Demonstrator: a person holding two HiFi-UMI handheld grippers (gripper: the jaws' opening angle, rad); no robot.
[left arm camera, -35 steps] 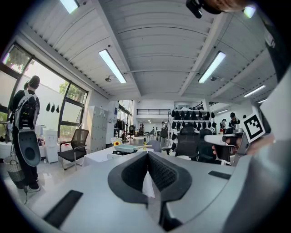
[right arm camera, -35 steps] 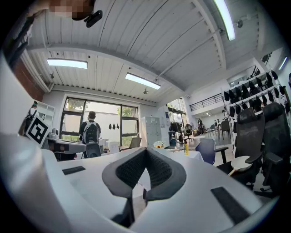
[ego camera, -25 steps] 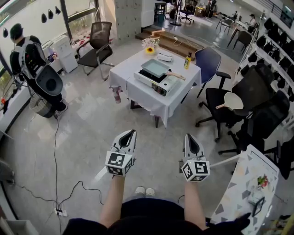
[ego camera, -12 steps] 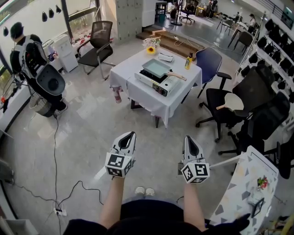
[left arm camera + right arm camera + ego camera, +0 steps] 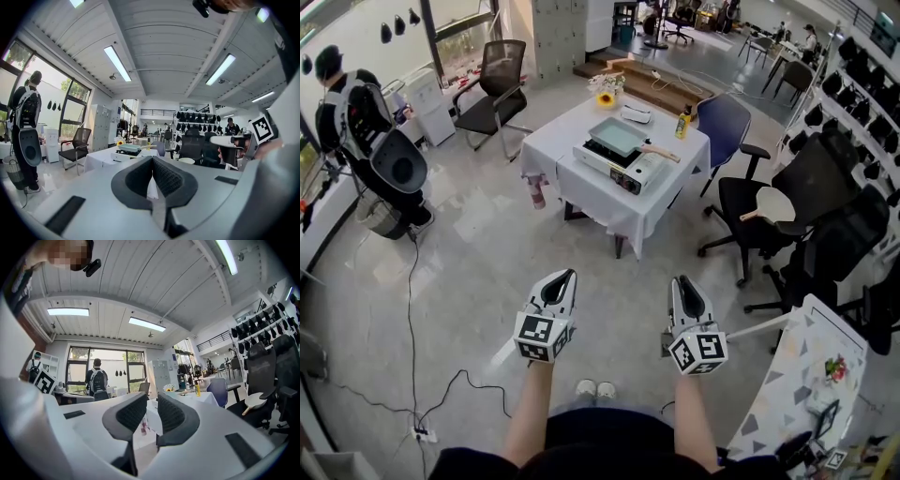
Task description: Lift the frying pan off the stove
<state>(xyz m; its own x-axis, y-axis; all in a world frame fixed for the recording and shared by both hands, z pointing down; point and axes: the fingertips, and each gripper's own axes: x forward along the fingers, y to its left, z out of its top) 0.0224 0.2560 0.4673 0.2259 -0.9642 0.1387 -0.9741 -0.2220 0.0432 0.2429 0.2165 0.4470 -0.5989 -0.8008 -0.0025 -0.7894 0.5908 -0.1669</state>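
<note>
Grey polished floor (image 5: 478, 244) fills the open workroom where the person stands. The left gripper (image 5: 565, 276) is held out low in front of the body, its jaws pressed together with nothing between them. The right gripper (image 5: 683, 281) hangs level beside it, well apart. Its jaws have just been opening and show a narrow gap that is empty, the pads touching nothing. Well ahead of both stands a table (image 5: 581, 192) draped in white cloth. On it sits a portable stove (image 5: 639, 172). The frying pan (image 5: 617, 137), square and pale green, rests on the stove with its wooden handle (image 5: 660, 153) pointing right. A yellow bottle (image 5: 683, 124) and a sunflower (image 5: 605, 98) stand near the table's far edge. A blue chair (image 5: 724, 127) is just beside the table, and a person with a backpack (image 5: 347, 103) stands at the far left.
</note>
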